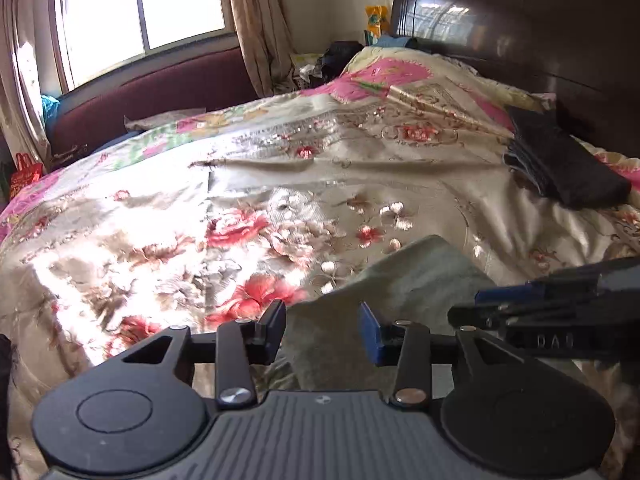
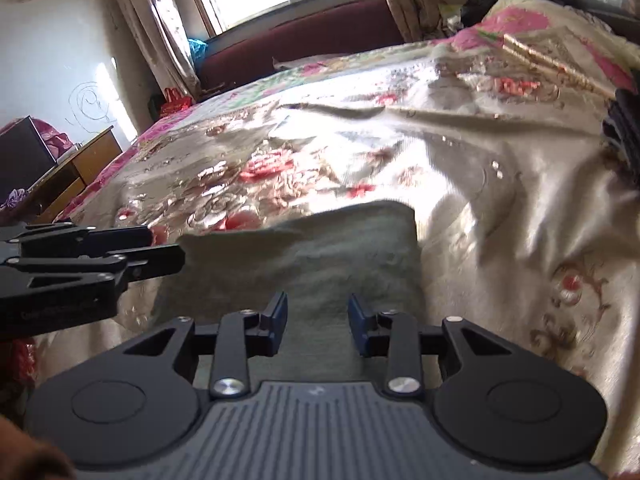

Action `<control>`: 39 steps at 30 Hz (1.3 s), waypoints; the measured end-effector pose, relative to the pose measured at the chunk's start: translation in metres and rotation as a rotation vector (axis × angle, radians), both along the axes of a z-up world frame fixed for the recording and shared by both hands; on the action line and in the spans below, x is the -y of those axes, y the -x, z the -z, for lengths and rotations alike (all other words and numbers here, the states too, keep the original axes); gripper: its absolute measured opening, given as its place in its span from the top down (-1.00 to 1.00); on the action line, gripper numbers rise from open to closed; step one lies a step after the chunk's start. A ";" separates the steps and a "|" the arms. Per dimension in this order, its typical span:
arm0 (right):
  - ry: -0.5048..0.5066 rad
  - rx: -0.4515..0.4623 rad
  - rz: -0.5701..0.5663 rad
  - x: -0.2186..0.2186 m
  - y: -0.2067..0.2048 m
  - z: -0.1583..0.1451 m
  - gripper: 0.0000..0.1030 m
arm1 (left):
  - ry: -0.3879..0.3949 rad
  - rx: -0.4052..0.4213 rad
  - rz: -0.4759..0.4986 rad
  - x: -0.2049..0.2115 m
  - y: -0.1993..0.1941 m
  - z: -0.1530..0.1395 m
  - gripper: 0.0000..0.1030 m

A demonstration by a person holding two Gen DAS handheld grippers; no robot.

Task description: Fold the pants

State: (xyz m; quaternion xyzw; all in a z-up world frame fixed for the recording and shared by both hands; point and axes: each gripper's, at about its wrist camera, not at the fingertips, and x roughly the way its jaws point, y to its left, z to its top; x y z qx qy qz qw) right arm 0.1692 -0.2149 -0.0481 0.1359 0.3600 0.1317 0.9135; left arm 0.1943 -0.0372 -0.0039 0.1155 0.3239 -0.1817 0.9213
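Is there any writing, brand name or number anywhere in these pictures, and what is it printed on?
"DAS", or something close, in faint raised letters on the black body of the right gripper as the left wrist view sees it; the letters are blurred.
A small pale logo on the ribbed grey plate of each gripper: too small to read.
Gold print on the red bag by the bed: blurred, unreadable.
Nothing else legible.

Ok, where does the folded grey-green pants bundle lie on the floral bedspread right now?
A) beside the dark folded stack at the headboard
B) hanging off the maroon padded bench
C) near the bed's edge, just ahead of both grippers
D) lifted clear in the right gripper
C: the folded grey-green pants bundle lies flat on the floral bedspread, right in front of the right gripper and left gripper.
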 end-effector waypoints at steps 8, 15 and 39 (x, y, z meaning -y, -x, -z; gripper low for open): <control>0.031 0.052 0.011 0.009 0.023 -0.007 0.31 | -0.091 -0.138 -0.093 -0.011 0.006 0.034 -0.22; 0.082 -0.045 -0.053 -0.017 0.026 0.017 0.38 | -0.052 -0.152 -0.126 -0.013 0.030 0.039 -0.24; 0.067 -0.033 0.060 0.021 0.040 -0.011 0.12 | 0.108 -0.077 -0.165 -0.054 0.056 0.014 -0.28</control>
